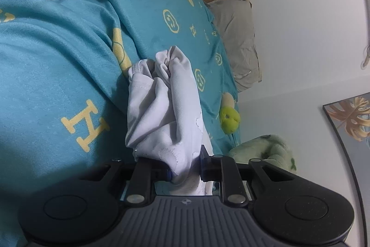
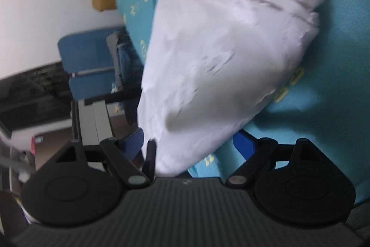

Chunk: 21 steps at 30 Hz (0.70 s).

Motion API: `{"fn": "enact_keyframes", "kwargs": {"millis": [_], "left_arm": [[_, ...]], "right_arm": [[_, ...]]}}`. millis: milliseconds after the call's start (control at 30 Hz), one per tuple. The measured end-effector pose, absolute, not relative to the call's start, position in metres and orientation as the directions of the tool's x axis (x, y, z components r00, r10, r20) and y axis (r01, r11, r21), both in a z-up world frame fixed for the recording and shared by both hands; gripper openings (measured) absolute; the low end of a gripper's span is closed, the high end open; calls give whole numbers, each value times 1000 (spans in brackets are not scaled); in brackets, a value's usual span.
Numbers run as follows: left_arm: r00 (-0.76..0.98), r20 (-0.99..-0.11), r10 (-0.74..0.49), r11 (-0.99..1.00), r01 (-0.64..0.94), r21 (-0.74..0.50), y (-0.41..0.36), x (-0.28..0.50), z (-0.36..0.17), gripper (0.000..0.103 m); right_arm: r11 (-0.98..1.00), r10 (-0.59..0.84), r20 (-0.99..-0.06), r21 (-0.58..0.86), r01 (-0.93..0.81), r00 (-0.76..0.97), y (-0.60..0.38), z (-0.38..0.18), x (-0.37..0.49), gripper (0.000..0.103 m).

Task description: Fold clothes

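Observation:
A white garment (image 1: 161,105) hangs bunched over the teal bed cover (image 1: 46,75). My left gripper (image 1: 185,171) is shut on its near end, the cloth pinched between the jaws. In the right wrist view the same white garment (image 2: 219,57) fills the middle, blurred by motion, spread over the teal cover (image 2: 342,61). My right gripper (image 2: 192,149) stands with its jaws wide apart, and the cloth's lower end lies between them, against the left finger (image 2: 150,154). The right finger (image 2: 245,142) is clear of the cloth.
A teal pillow (image 1: 171,22) with yellow prints, a beige pillow (image 1: 238,38), a yellow-green plush toy (image 1: 229,118) and a green blanket (image 1: 266,149) lie along the white wall (image 1: 300,15). A framed picture (image 1: 351,122) hangs right. A blue chair (image 2: 87,61) stands beside the bed.

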<state>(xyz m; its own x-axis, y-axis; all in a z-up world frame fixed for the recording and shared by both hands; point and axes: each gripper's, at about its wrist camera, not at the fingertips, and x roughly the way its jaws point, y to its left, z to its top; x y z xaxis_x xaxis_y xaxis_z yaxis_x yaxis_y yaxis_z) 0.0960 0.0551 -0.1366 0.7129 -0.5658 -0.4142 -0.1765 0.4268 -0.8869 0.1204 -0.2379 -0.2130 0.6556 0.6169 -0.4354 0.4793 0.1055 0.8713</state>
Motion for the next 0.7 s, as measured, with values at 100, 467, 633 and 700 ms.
{"fn": "enact_keyframes", "kwargs": {"millis": [100, 467, 633, 700], "left_arm": [[713, -415, -566, 420, -183, -889, 57, 101, -138, 21], [683, -470, -558, 405, -270, -873, 65, 111, -154, 22], [661, -509, -551, 406, -321, -856, 66, 114, -162, 30], [650, -524, -550, 399, -347, -849, 67, 115, -166, 36]], "right_arm": [[113, 542, -492, 846, 521, 681, -248, -218, 117, 85], [144, 417, -578, 804, 577, 701, -260, -217, 107, 41], [114, 405, -589, 791, 601, 699, -265, -225, 102, 43], [132, 403, -594, 790, 598, 696, -263, -224, 104, 45]]}}
